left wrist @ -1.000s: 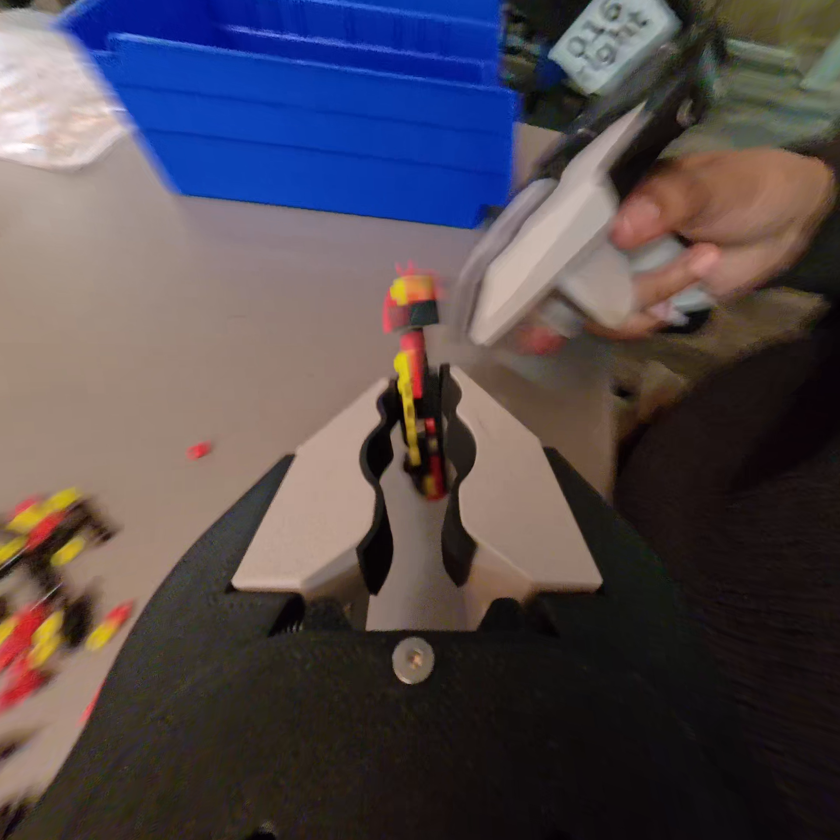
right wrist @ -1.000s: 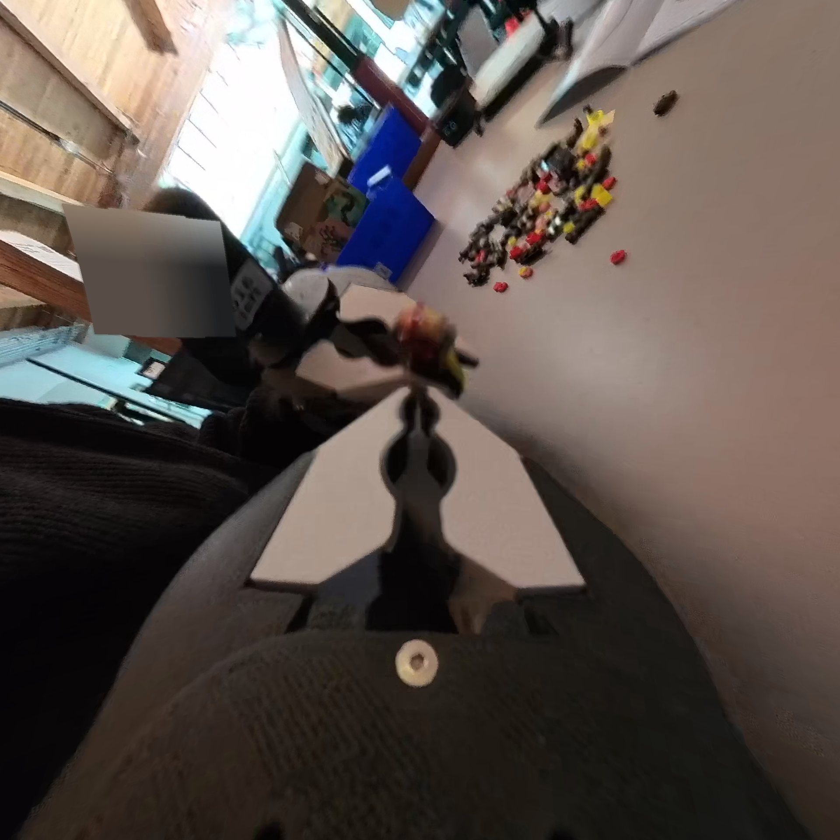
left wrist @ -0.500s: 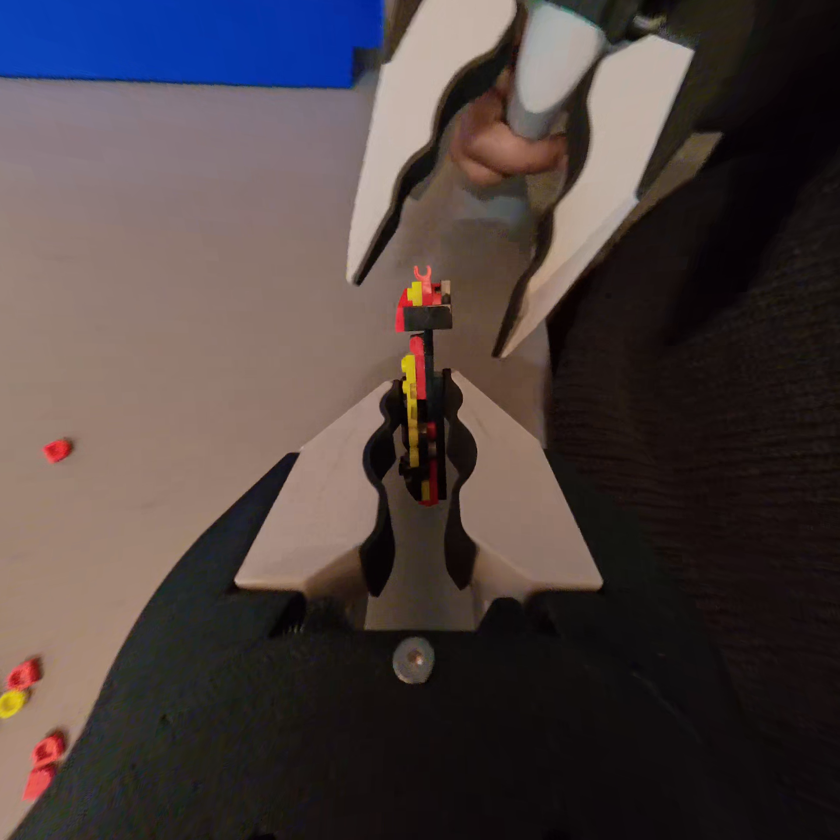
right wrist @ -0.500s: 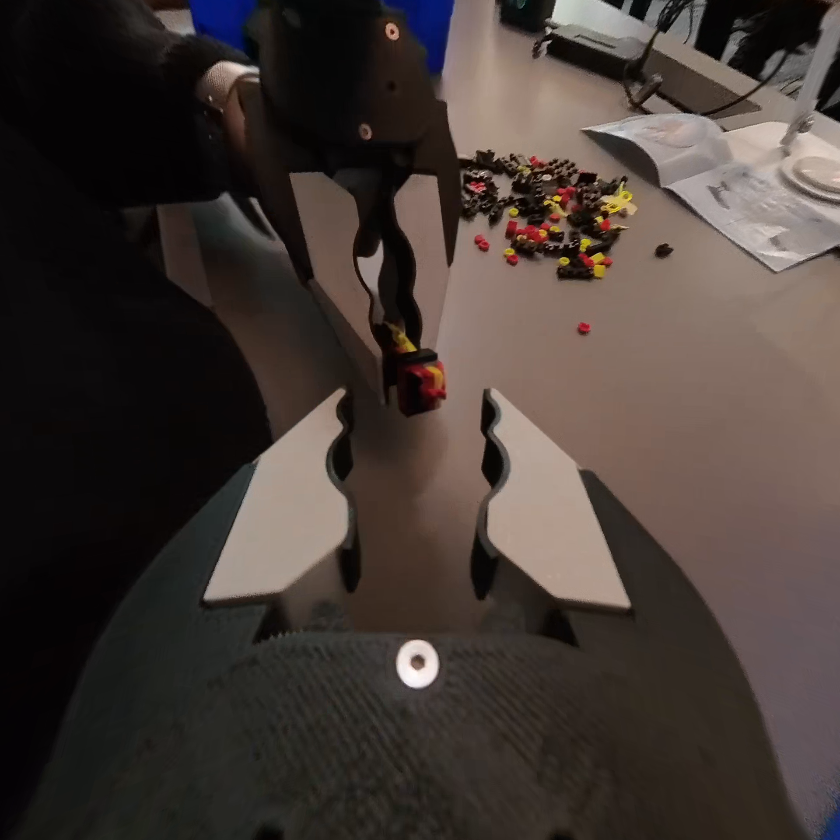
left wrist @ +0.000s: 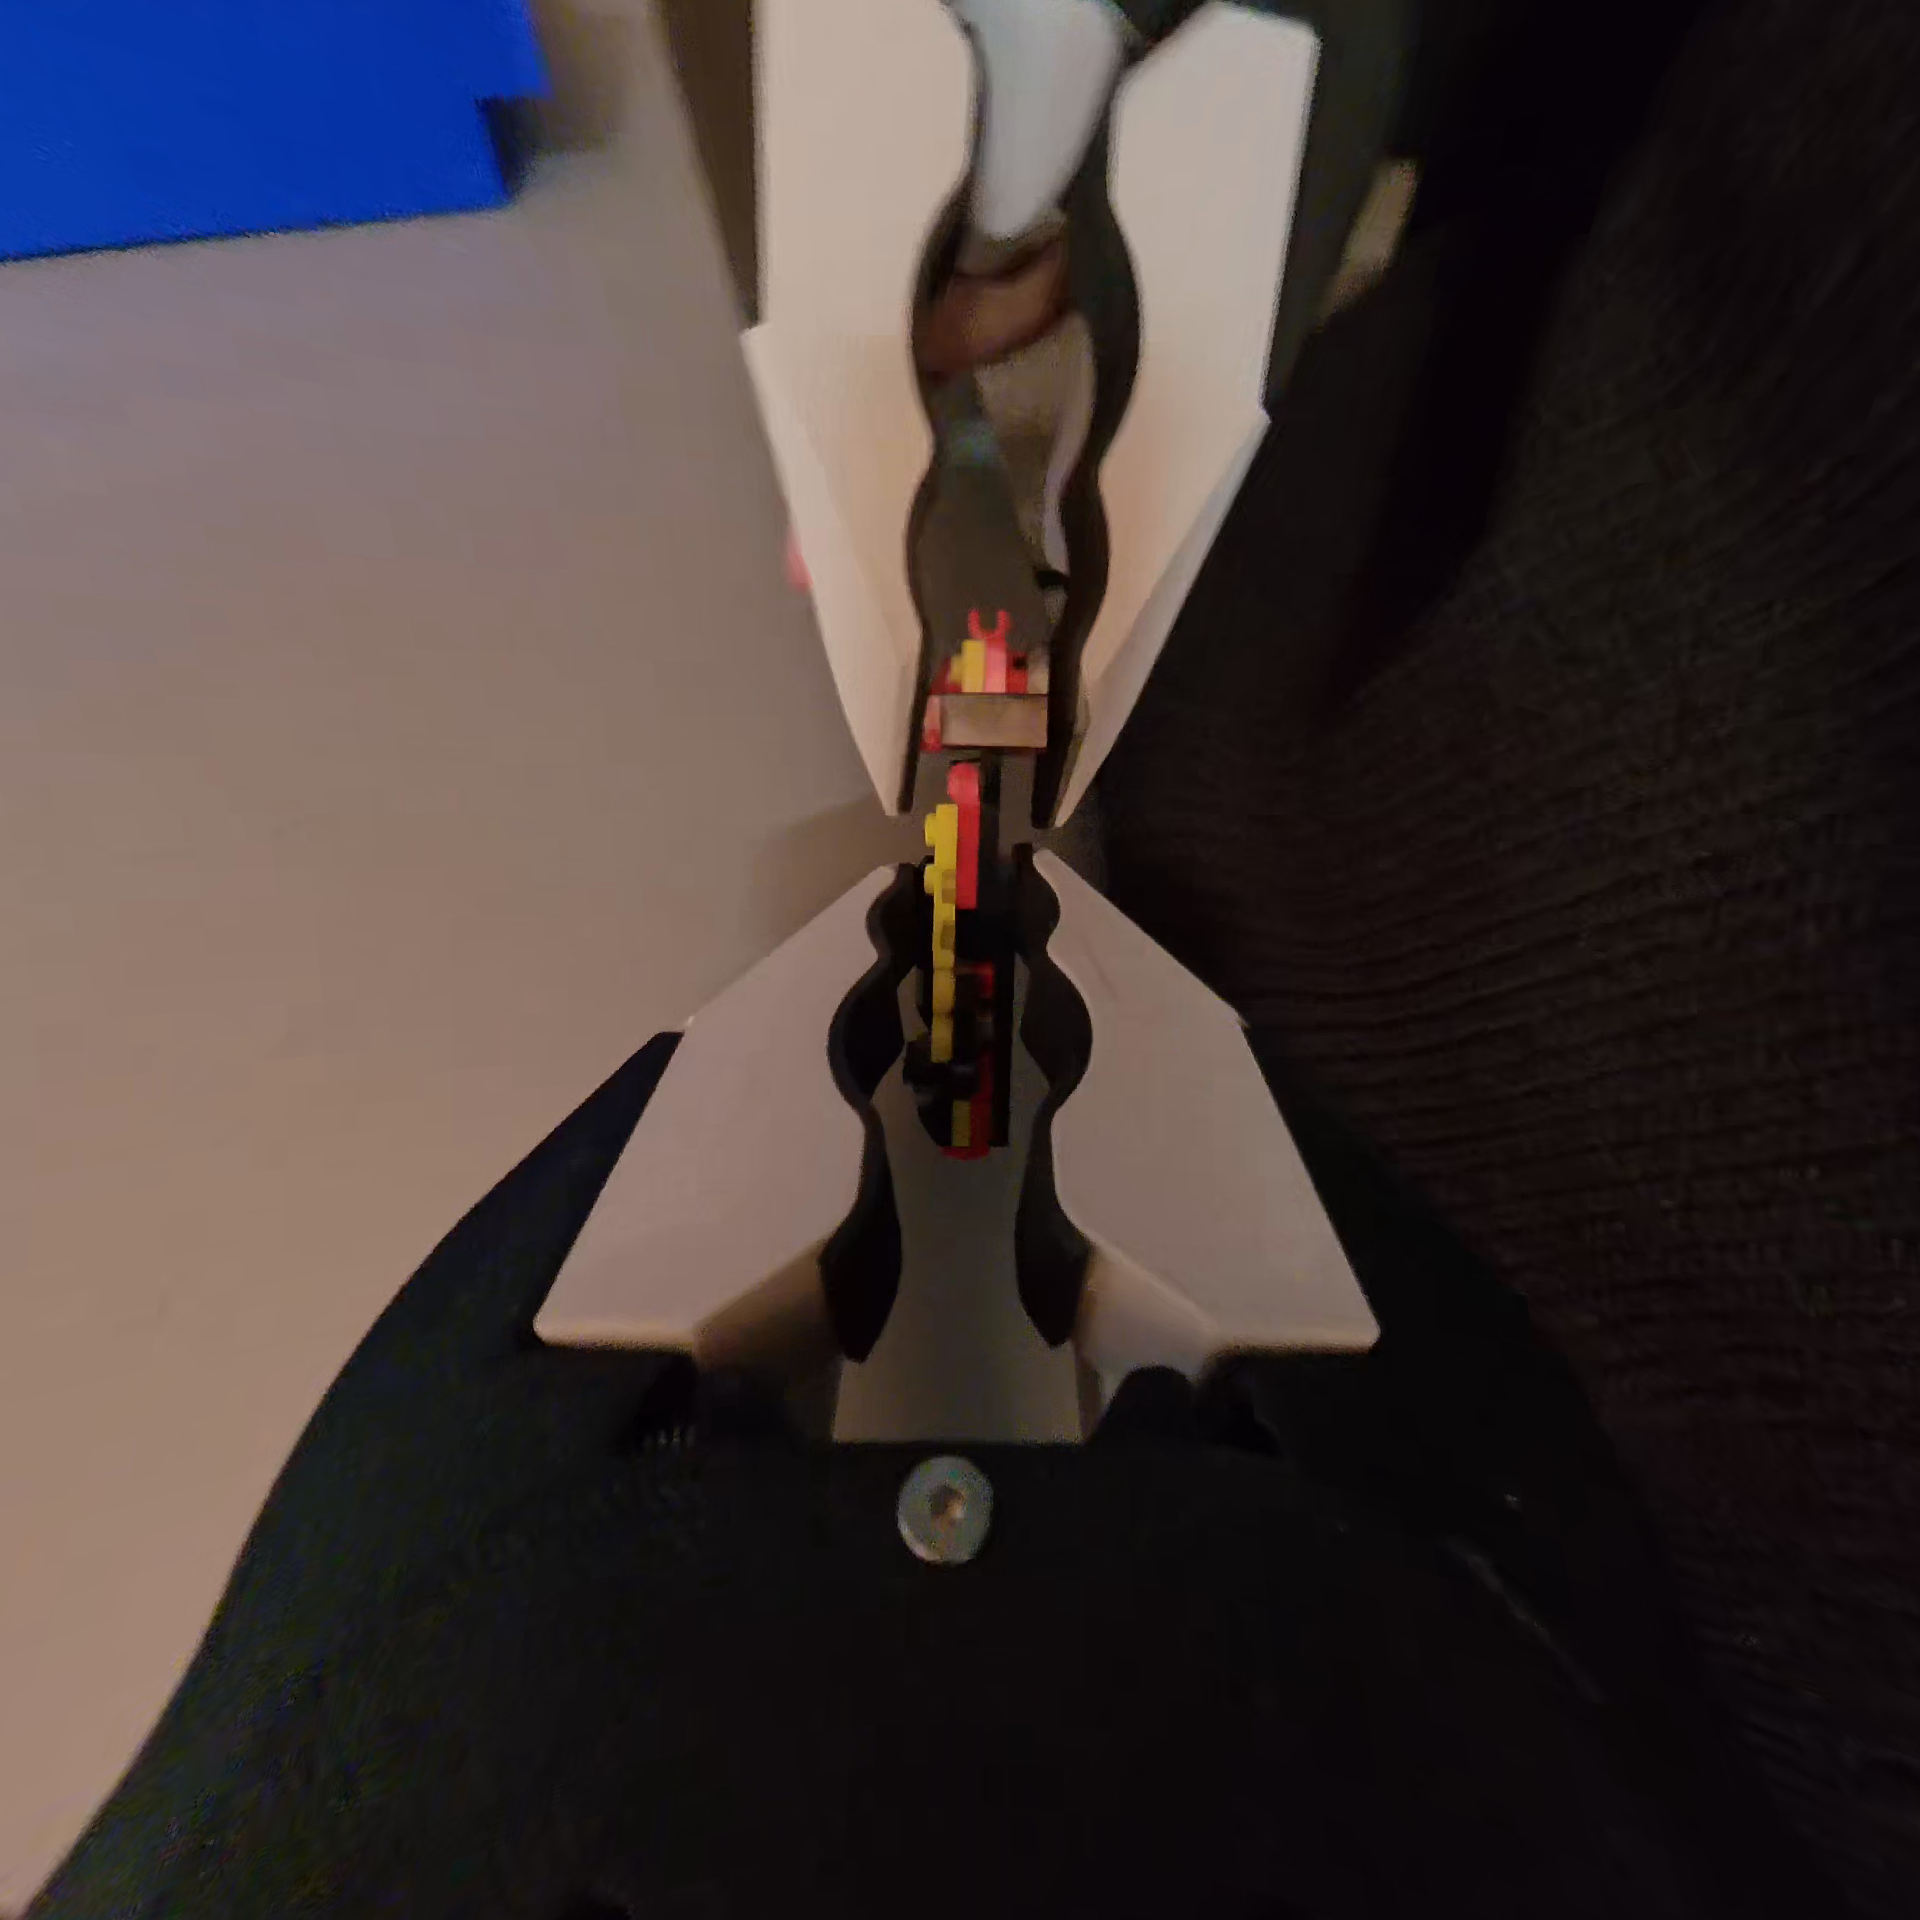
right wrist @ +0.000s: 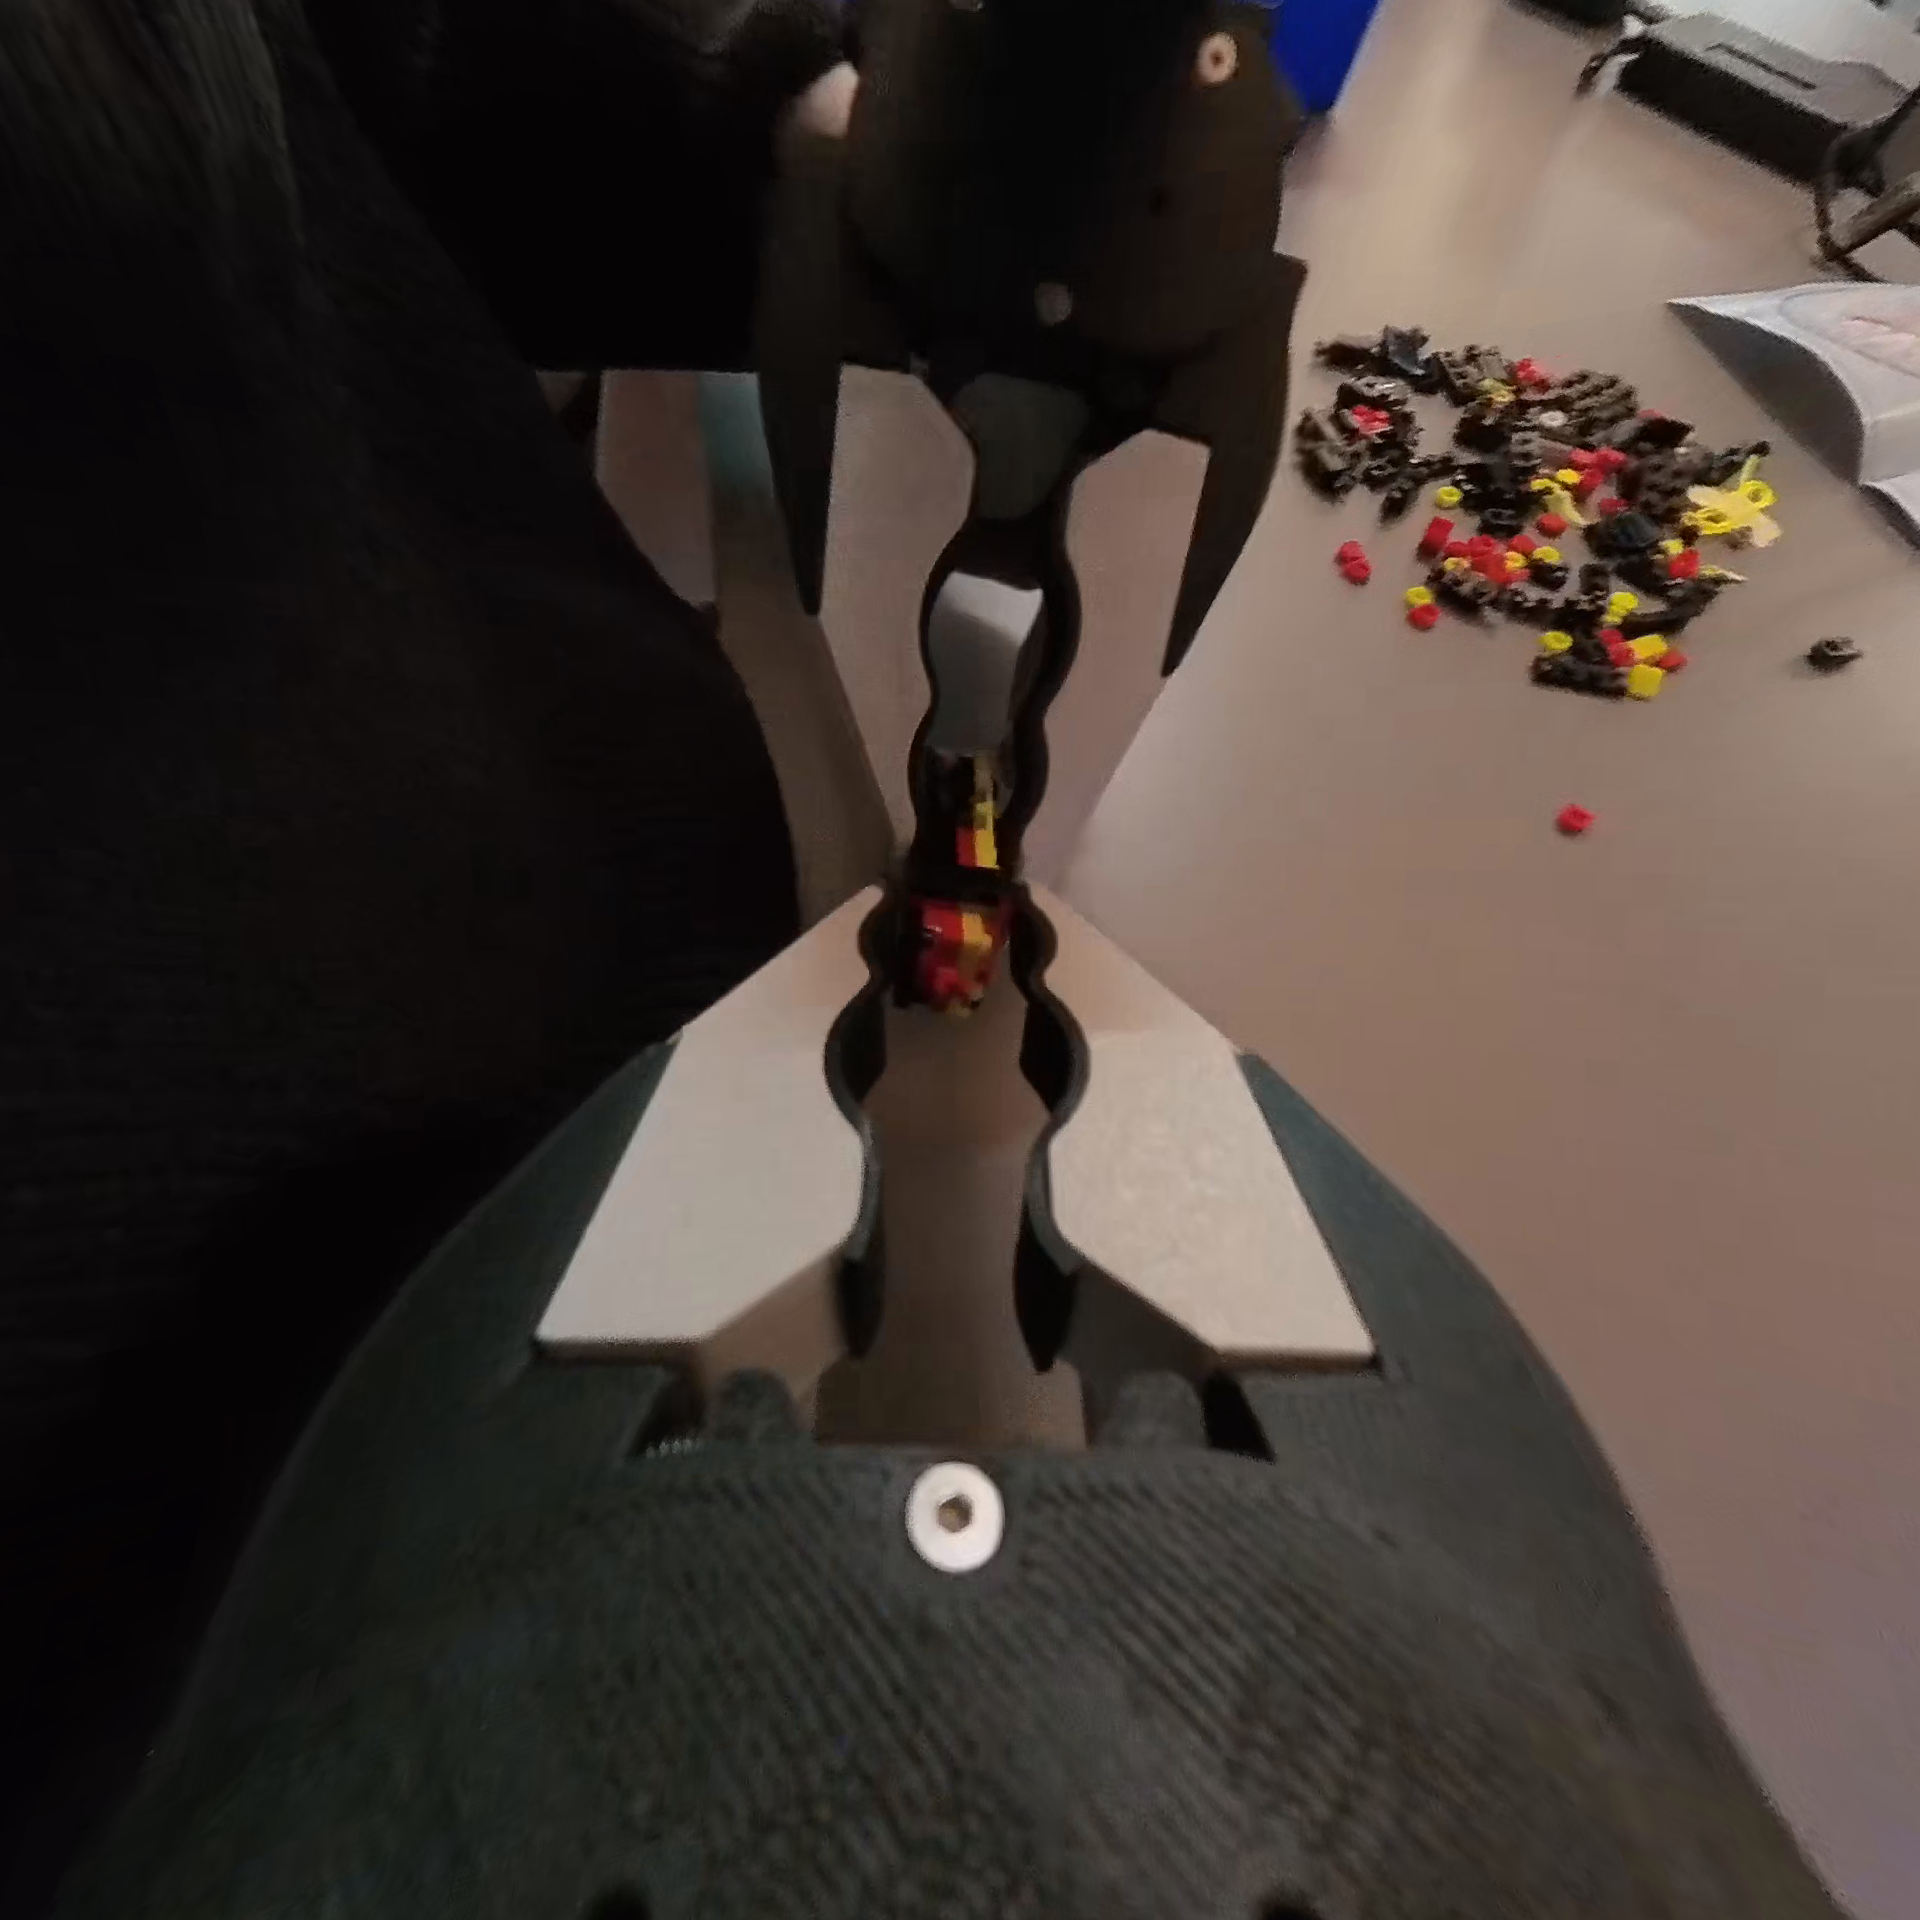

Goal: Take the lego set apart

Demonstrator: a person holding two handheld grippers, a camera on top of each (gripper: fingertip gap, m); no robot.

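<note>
A small lego set (left wrist: 961,987) of red, yellow and black pieces is held off the table between both grippers. My left gripper (left wrist: 961,888) is shut on its thin body. My right gripper (left wrist: 977,821) comes in from the top of the left wrist view, tip to tip with the left one, and is shut on the blocky end (left wrist: 987,707). In the right wrist view my right gripper (right wrist: 951,909) clamps the red-and-yellow block (right wrist: 951,951). The left gripper (right wrist: 966,857) faces it from above and holds the rest of the set (right wrist: 971,810).
A pile of loose black, red and yellow pieces (right wrist: 1538,520) lies on the grey table (right wrist: 1455,1039), with a single red piece (right wrist: 1576,819) nearer. A paper sheet (right wrist: 1818,384) lies beyond the pile. A blue bin (left wrist: 239,114) stands at the far left. A person's dark clothing (left wrist: 1558,831) is close. Left and right tips are no more than a few centimetres apart.
The right gripper was open and apart from the set half a second ago. It has moved in and closed on the blocky end. The left gripper has kept its hold.
</note>
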